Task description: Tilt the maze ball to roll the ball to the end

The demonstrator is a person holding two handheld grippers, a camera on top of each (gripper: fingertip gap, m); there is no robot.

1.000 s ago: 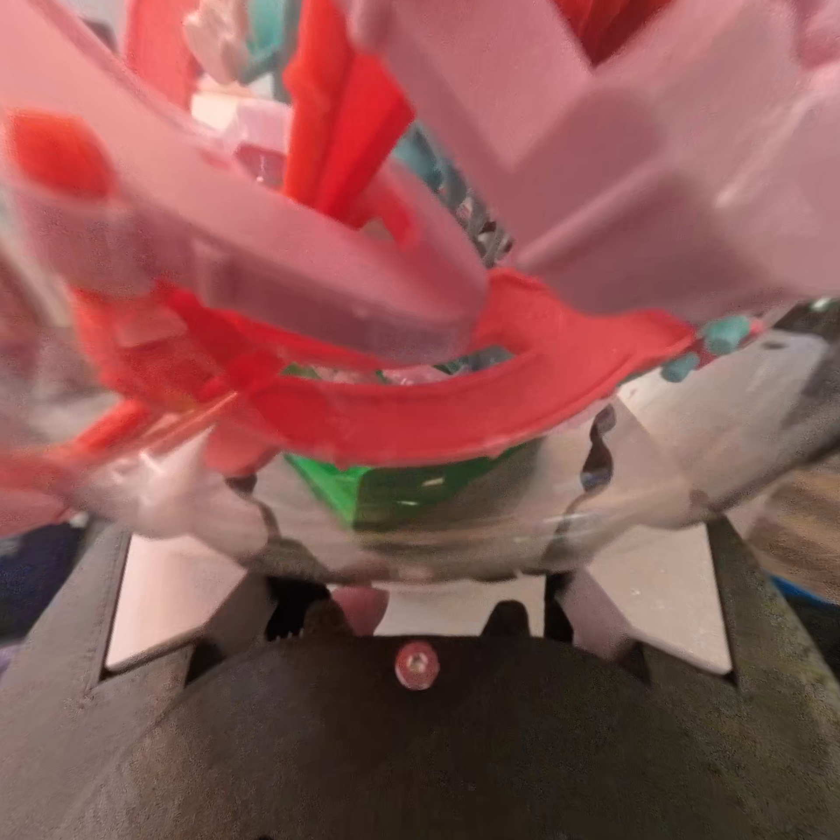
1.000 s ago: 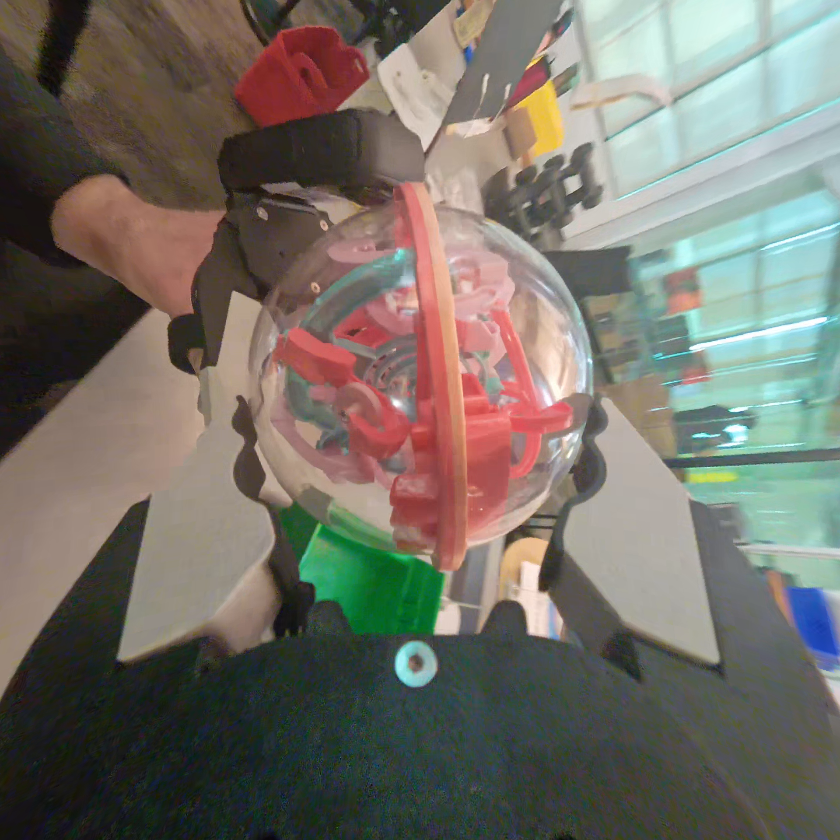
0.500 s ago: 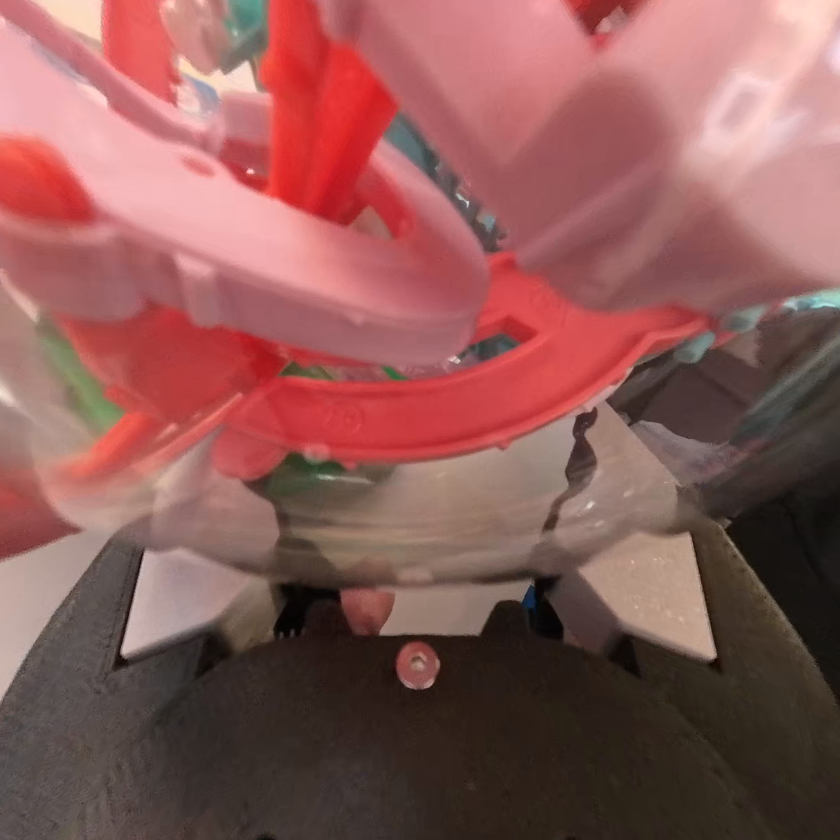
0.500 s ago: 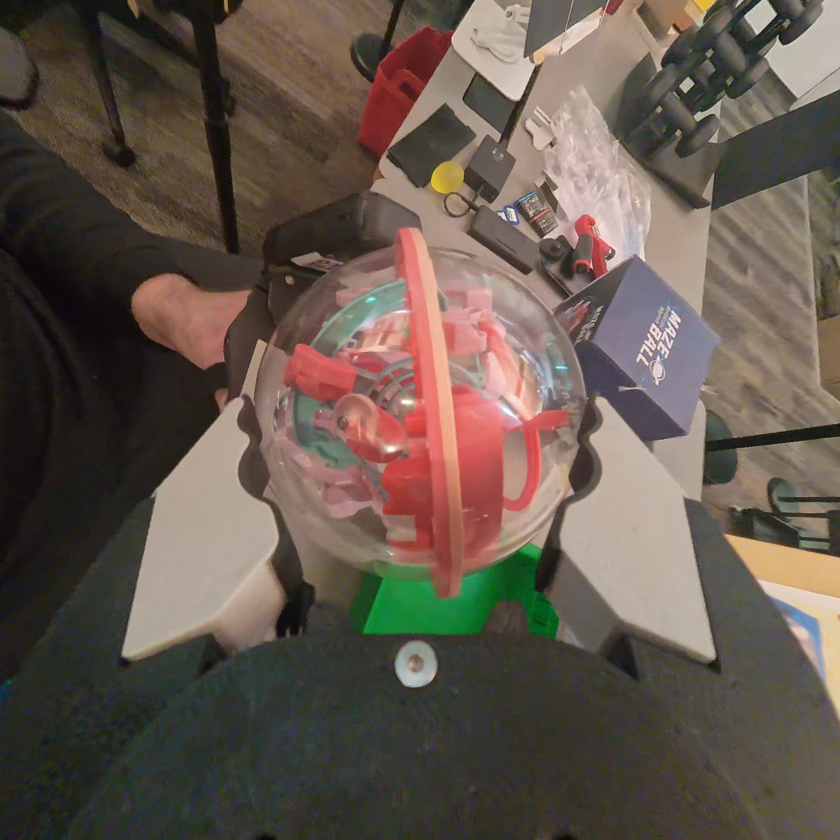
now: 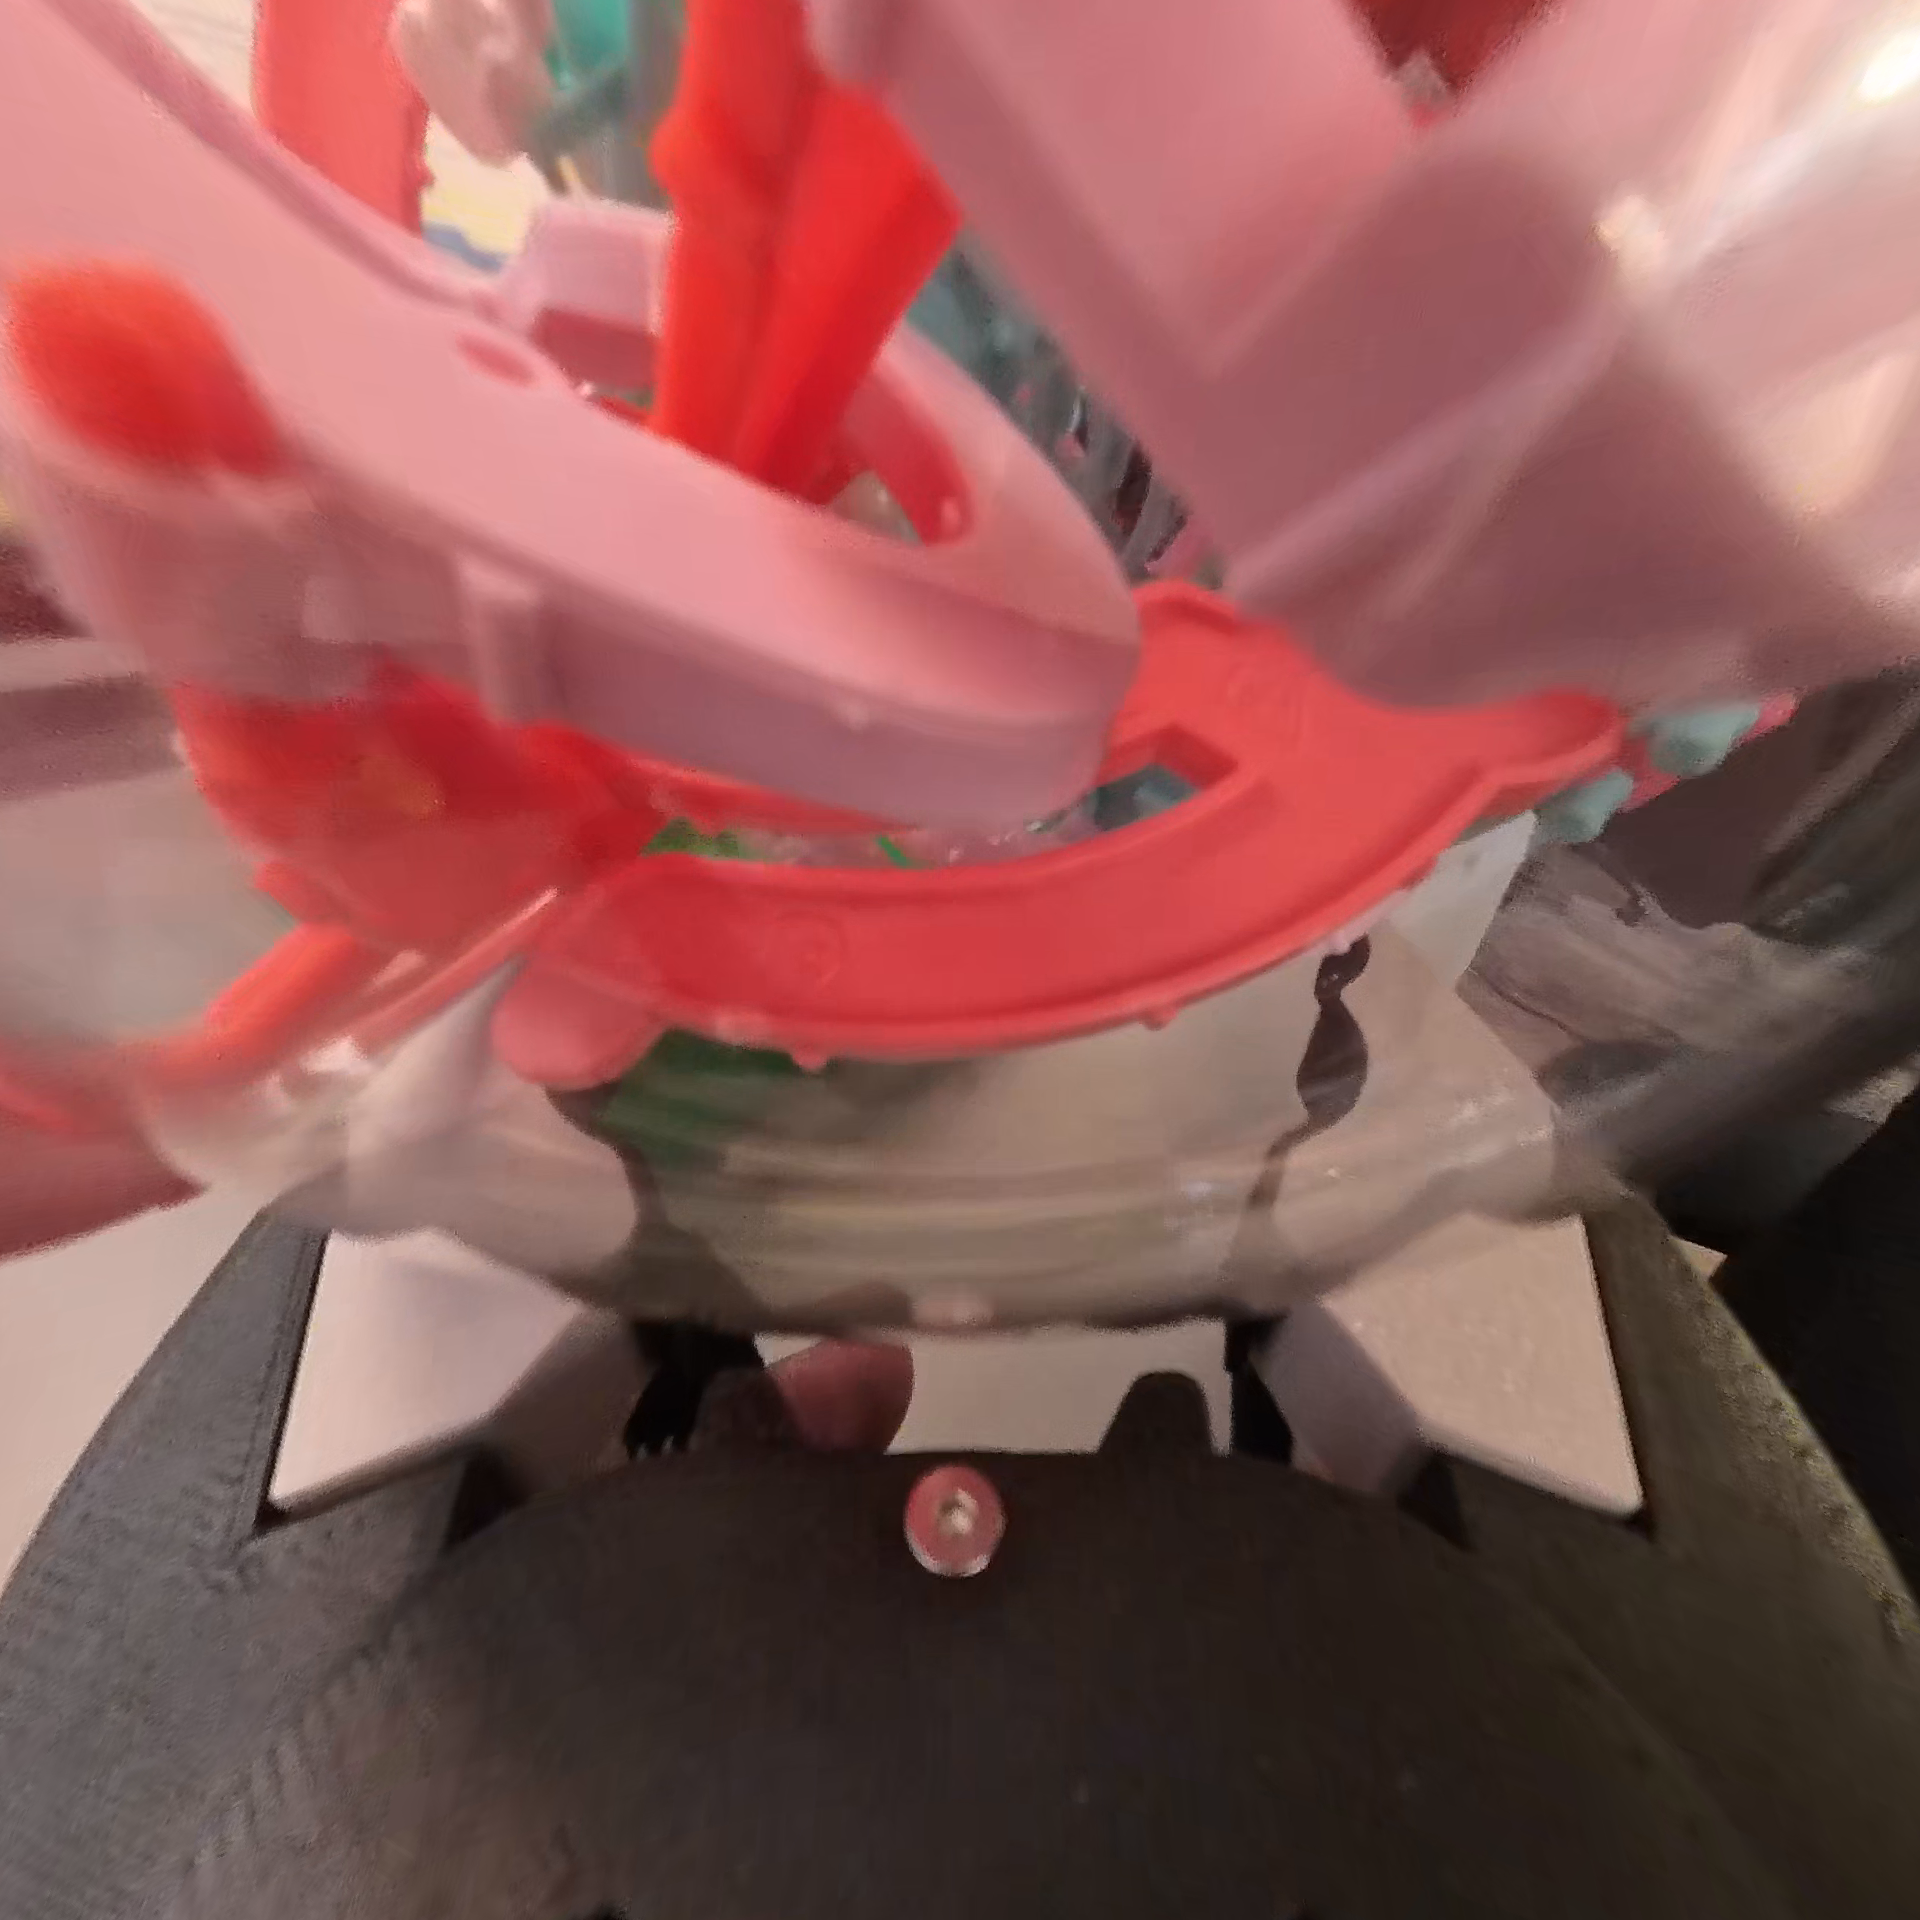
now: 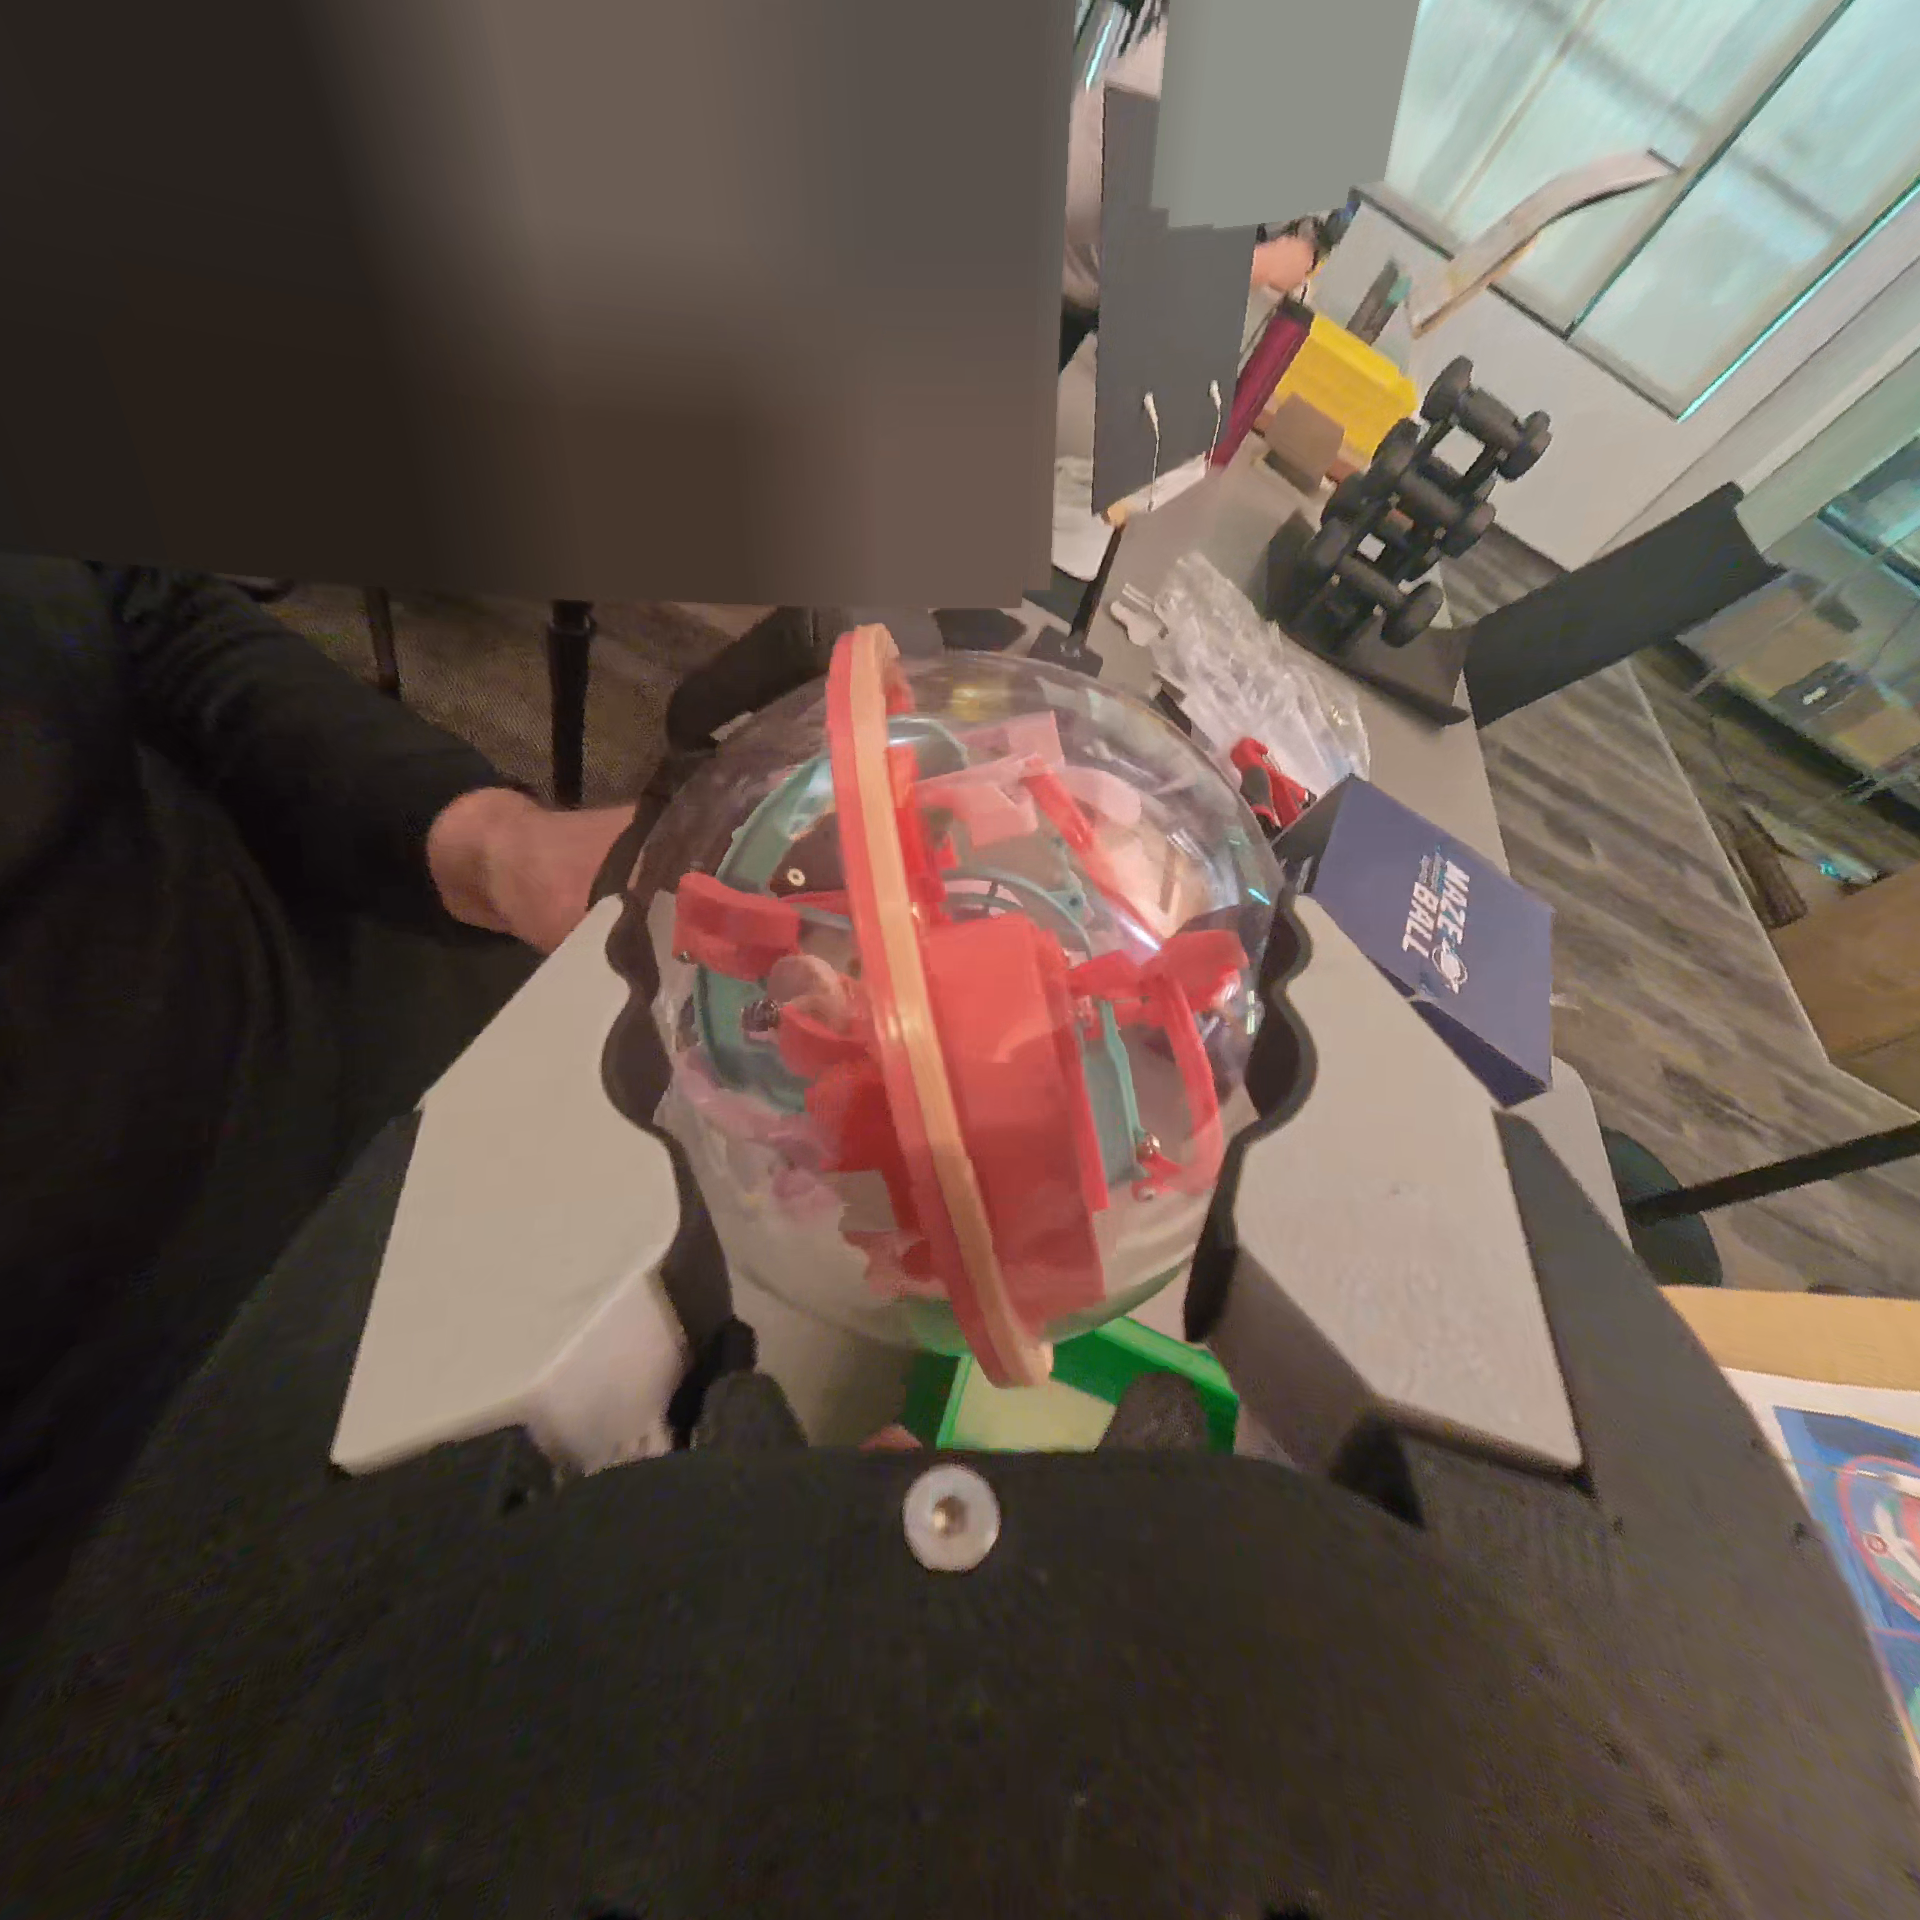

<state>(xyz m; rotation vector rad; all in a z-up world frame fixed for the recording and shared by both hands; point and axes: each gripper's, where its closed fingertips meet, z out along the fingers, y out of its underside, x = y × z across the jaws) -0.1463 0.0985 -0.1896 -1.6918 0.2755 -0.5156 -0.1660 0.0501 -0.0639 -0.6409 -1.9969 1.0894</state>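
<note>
Standing beside the grey table point(image 6: 1455, 665), you see everything arranged around the clear maze ball point(image 6: 956, 997). Left of the ball, a person's dark sleeve point(image 6: 208, 831) ends in a bare hand point(image 6: 509, 862) that reaches in behind the sphere; the left gripper itself is hidden behind the ball in the right wrist view. From the left wrist view, the left gripper point(image 5: 956, 1174) has the ball point(image 5: 935, 727) pressed so near the camera that pink and red tracks fill nearly the whole picture, blurred; its pale fingers point(image 5: 1434, 1382) lie against the curved shell on both sides, closed on it.

The right gripper point(image 6: 951, 1039) clasps the ball from the near side, with one grey finger point(image 6: 540, 1174) on the sphere's left flank and the other on its right, the scalloped black pads touching the shell. The jaws stand wide, spread by the full width of the ball. A red ring with a tan edge runs round the sphere, tilted, its top leaning left. Below the ball a green stand point(image 6: 1081, 1392) shows, just beneath its lowest point.

Right of the ball, on the table, a dark blue box point(image 6: 1444, 945) lies close by. Farther right and beyond it stands a rack of black dumbbells point(image 6: 1403, 509).
</note>
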